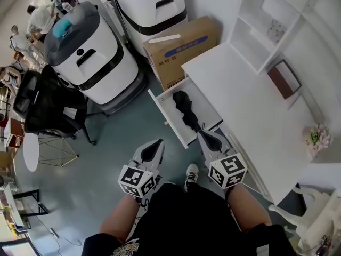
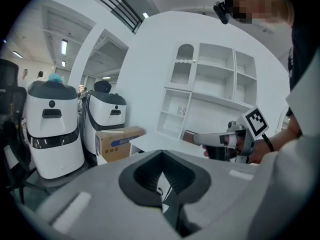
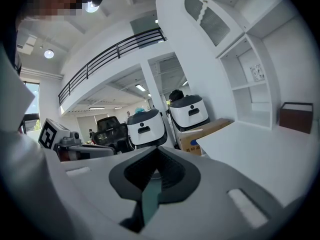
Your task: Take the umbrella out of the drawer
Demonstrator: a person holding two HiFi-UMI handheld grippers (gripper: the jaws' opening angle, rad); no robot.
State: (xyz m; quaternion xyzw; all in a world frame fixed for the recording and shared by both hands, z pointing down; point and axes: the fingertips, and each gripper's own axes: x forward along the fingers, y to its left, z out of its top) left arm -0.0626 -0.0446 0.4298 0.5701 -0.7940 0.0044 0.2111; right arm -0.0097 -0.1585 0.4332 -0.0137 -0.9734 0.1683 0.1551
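Observation:
A black folded umbrella [image 1: 186, 110] lies lengthwise in the open white drawer [image 1: 166, 117], which sticks out from the desk's left side. My right gripper [image 1: 204, 136] hovers just short of the umbrella's near end; its jaws are shut and hold nothing. My left gripper [image 1: 155, 146] hangs over the floor to the left of the drawer front, also shut and empty. The left gripper view shows the right gripper [image 2: 199, 139] held level before the shelves. The umbrella is hidden in both gripper views.
The white desk [image 1: 250, 105] carries a brown box [image 1: 283, 79] and flowers [image 1: 318, 136], with a shelf unit [image 1: 269, 28] behind. A cardboard box [image 1: 181, 47], two white machines [image 1: 90, 57] and a black chair [image 1: 48, 103] stand on the floor to the left.

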